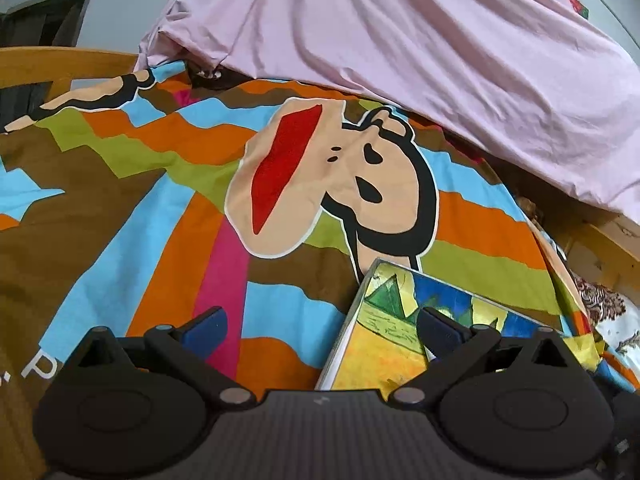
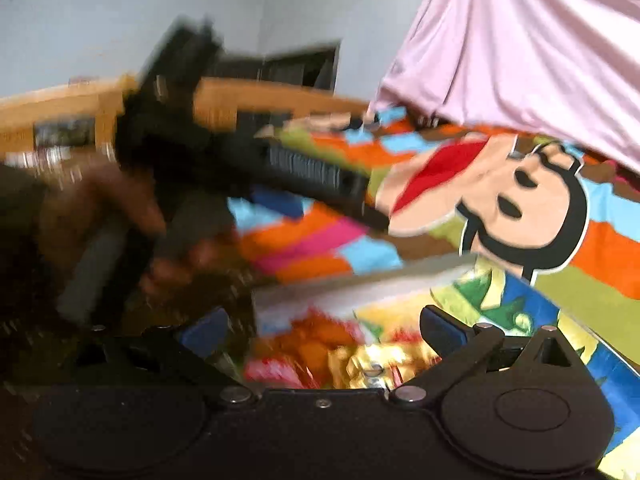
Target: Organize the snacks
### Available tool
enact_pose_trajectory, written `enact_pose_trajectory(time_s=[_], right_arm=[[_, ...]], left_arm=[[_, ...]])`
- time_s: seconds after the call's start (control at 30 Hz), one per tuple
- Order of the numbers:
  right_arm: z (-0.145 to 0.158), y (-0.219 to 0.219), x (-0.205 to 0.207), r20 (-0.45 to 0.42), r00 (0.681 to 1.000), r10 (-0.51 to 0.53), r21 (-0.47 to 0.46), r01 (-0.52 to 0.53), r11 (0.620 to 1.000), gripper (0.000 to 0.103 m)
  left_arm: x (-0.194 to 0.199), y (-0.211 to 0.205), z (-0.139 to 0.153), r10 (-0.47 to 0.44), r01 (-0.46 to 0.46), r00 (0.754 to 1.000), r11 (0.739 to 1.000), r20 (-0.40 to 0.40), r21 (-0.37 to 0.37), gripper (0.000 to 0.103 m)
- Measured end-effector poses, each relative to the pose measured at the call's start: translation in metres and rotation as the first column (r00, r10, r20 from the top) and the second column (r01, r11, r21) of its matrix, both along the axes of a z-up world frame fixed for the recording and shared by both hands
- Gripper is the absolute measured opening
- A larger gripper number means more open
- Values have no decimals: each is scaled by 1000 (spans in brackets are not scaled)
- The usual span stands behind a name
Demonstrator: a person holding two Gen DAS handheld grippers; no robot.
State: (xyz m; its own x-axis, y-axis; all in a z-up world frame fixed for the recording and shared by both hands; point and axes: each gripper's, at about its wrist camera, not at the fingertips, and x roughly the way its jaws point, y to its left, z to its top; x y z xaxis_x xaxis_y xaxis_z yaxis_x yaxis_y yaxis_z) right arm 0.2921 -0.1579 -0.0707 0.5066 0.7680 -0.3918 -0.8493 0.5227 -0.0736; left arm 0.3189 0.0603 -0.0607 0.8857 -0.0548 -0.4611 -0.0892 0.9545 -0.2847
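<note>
Both grippers, left and right, hang released with fingers spread above a colourful box (edges blurred). It rests on a cartoon bedspread

**A bedroom in a home**

A bed fills both views. Its cover is a bright cartoon print: stripes of orange, blue, green, brown and pink around a large monkey face. A wooden bed frame curves along the far left edge, and more wood shows at the right. A pink sheet hangs down over the far side. Behind stand plain pale walls and 1 dark doorway or opening.
</note>
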Motion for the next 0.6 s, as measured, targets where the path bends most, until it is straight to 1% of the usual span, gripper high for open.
enact_pose_trajectory(time_s=[0.03, 0.07, 0.17, 0.27, 0.33, 0.37, 0.43, 0.53, 0.6], right_arm=[[4, -1, -7, 7, 1000, 23, 24, -23, 999, 102], [4, 0, -14, 24, 999, 48, 16, -49, 999, 102], [3, 10, -36, 84, 990, 111, -49, -107, 993, 102], [4, 20, -52, 69, 974, 216, -108, -208, 972, 102], [6, 25, -61, 68, 967, 243, -129, -233, 964, 102], [8, 27, -64, 65, 969, 239, -143, -228, 963, 102], [13, 29, -69, 66, 980, 188, -175, -174, 969, 102], [24, 20, -74, 55, 996, 64, -157, -54, 986, 102], [33, 11, -82, 46, 998, -51, -132, 57, 990, 102]], left_arm=[[-2, 0, 0, 0, 0, 1000, 1000, -1, 6, 103], [-3, 0, 0, 3, -3, 1000, 1000, -2, 9, 103], [-4, 4, 2, 17, -17, 1000, 1000, -8, 3, 103], [-6, 10, 5, 29, -29, 1000, 1000, -4, -12, 103], [-8, 13, 8, 26, -26, 1000, 1000, -3, -11, 103], [-9, 15, 10, 26, -26, 1000, 1000, -5, -8, 103], [-12, 17, 12, 13, -14, 1000, 1000, -7, -12, 103], [-22, 20, 16, -16, 16, 1000, 1000, -9, -14, 103], [-30, 19, 21, -33, 33, 999, 999, -4, -4, 103]])
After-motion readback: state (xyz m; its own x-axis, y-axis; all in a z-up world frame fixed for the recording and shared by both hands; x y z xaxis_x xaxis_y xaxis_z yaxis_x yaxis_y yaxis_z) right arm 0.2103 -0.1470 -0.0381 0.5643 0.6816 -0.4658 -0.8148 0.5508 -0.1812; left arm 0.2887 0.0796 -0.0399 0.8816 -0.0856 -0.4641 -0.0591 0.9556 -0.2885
